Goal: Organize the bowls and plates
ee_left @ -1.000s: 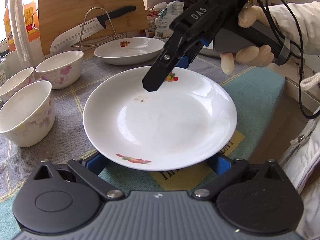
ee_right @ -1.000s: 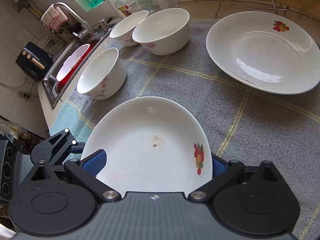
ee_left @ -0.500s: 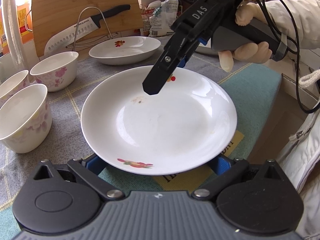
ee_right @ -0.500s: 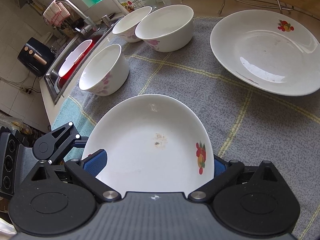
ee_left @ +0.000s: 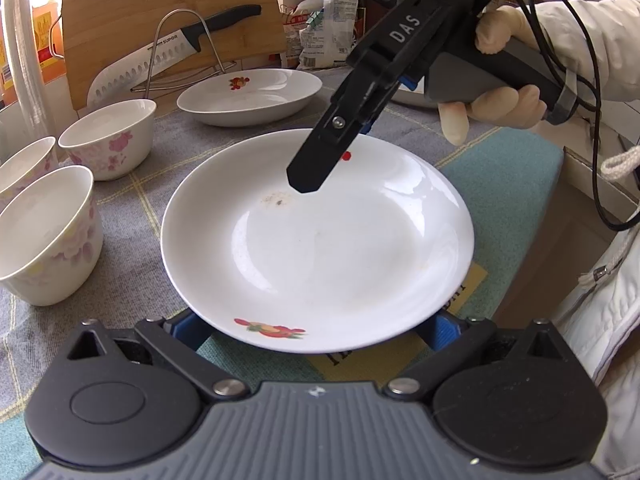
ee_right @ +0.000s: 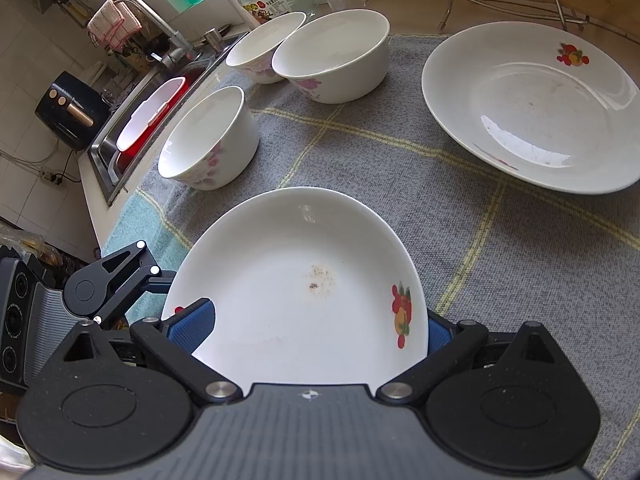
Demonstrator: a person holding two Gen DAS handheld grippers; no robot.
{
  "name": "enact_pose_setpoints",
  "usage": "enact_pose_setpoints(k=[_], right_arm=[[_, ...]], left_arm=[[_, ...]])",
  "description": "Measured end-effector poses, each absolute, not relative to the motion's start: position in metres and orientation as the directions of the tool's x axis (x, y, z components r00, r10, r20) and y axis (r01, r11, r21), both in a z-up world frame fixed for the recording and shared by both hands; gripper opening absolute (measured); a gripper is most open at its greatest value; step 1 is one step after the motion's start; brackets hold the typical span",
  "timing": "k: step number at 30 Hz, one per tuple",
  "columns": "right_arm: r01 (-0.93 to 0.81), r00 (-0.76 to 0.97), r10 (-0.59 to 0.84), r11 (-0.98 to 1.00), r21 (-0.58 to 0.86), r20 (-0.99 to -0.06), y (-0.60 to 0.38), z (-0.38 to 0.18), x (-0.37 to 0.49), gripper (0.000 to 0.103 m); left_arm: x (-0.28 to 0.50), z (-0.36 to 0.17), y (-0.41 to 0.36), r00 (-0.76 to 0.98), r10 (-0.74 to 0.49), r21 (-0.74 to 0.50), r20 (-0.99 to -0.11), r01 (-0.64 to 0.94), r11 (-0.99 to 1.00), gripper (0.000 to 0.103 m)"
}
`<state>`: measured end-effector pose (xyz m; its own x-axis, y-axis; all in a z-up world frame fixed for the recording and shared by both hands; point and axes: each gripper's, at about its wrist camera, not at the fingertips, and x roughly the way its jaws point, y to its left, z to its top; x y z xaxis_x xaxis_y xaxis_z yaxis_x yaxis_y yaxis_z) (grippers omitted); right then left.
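A white plate with fruit prints (ee_left: 320, 248) (ee_right: 296, 288) hangs just above the checked cloth. My right gripper (ee_right: 314, 328) (ee_left: 308, 176) is shut on its far rim, one finger over the plate and one under. My left gripper (ee_left: 314, 328) (ee_right: 120, 280) is open wide, its blue pads (ee_left: 188, 328) showing below the near rim on both sides. A second, matching plate (ee_left: 250, 92) (ee_right: 532, 108) lies on the cloth farther back. Three flowered bowls (ee_left: 110, 138) (ee_left: 46, 236) (ee_left: 24, 164) stand at the left, upright and apart.
A knife (ee_left: 180, 52) rests on a wire rack before a wooden cutting board (ee_left: 168, 12). A sink (ee_right: 148, 120) with a red and white item lies past the bowls. The counter edge (ee_left: 560, 184) drops off to the right, near a person's sleeve (ee_left: 592, 40).
Both grippers and the held plate have shifted only slightly; the left gripper shows a little higher in the right wrist view. Grips are unchanged.
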<state>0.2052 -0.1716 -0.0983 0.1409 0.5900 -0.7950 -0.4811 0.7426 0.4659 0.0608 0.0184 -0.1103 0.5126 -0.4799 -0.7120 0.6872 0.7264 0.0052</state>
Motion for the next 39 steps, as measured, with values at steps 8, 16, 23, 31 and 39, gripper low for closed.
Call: enact_pose_setpoints(k=[8, 16, 23, 31, 39], right_arm=[[-0.478, 0.143, 0.577, 0.752, 0.455, -0.804, -0.170, -0.097, 0.204, 0.103], [-0.482, 0.161, 0.590, 0.747, 0.459, -0.791, -0.181, -0.087, 0.200, 0.103], [-0.480, 0.181, 0.601, 0.745, 0.464, -0.779, -0.198, -0.078, 0.195, 0.103], [-0.480, 0.206, 0.606, 0.747, 0.461, -0.768, -0.223, -0.068, 0.192, 0.103], [-0.469, 0.234, 0.608, 0.754, 0.459, -0.759, -0.257, -0.063, 0.190, 0.103]], left_arm=[[0.060, -0.109, 0.016, 0.515, -0.472, 0.011, -0.715, 0.684, 0.730, 0.102], [0.058, -0.100, 0.008, 0.517, -0.474, 0.009, -0.713, 0.682, 0.731, 0.102], [0.059, -0.091, -0.007, 0.515, -0.476, 0.016, -0.713, 0.691, 0.723, 0.102], [0.059, -0.081, -0.032, 0.513, -0.478, 0.022, -0.713, 0.698, 0.716, 0.102], [0.060, -0.075, -0.062, 0.512, -0.479, 0.040, -0.713, 0.712, 0.701, 0.102]])
